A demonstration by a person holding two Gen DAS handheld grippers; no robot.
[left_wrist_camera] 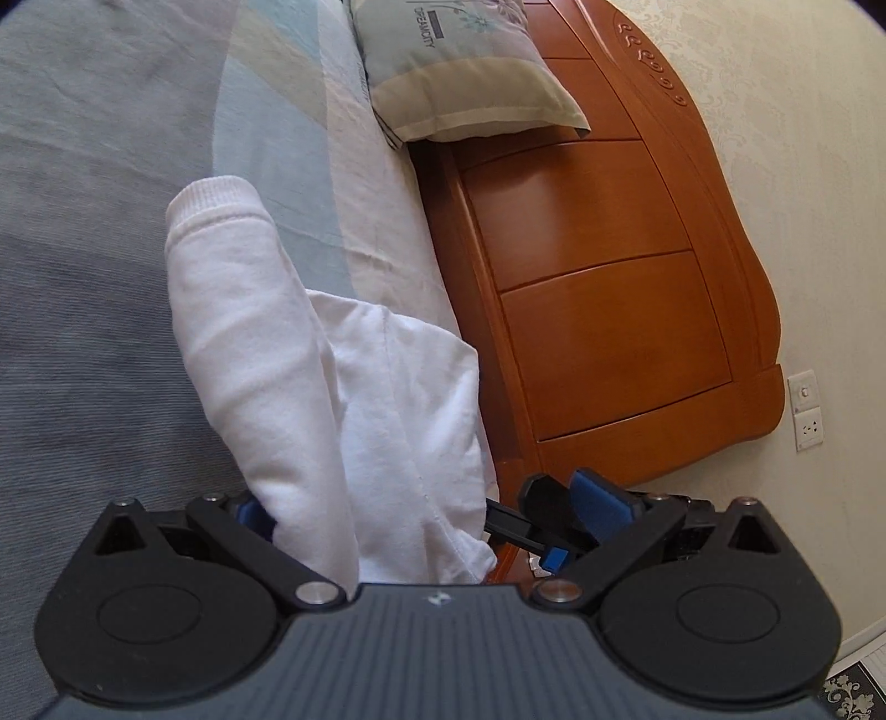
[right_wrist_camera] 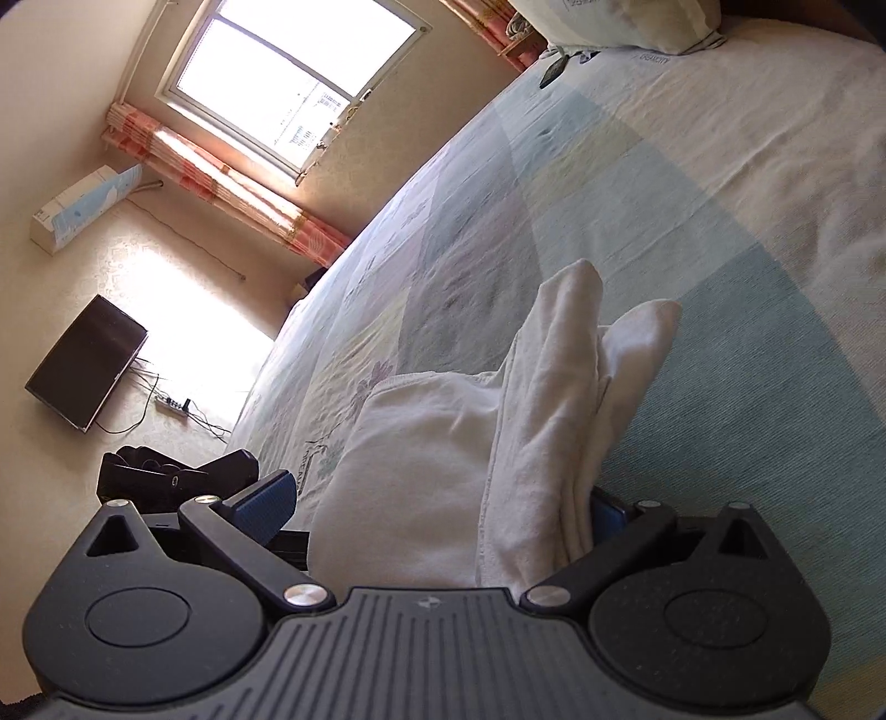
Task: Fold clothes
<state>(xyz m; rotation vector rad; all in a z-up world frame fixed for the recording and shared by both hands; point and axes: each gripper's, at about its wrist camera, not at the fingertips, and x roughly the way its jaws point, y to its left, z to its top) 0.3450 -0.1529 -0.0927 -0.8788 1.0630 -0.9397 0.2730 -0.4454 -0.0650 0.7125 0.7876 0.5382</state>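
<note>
Between the fingers of both claws: white soft knit garment (left_wrist_camera: 332,399), ribbed cuff ahead, bunched on patchwork bed sheet (right_wrist_camera: 692,183). Left claw (left_wrist_camera: 426,512): spread wide, cloth against one blue pad only. Right claw (right_wrist_camera: 443,498): likewise wide, straddling folds, gripping nothing. Ahead of left claw: grey-green pillow (left_wrist_camera: 465,72), orange wooden headboard (left_wrist_camera: 609,288). Progress: sleeves laid over body, partly folded; finish unsettled.

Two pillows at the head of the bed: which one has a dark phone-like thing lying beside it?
The pillow in the right wrist view, nearer the window; a small dark object lies beside it. The left view's pillow by the headboard has none.
</note>
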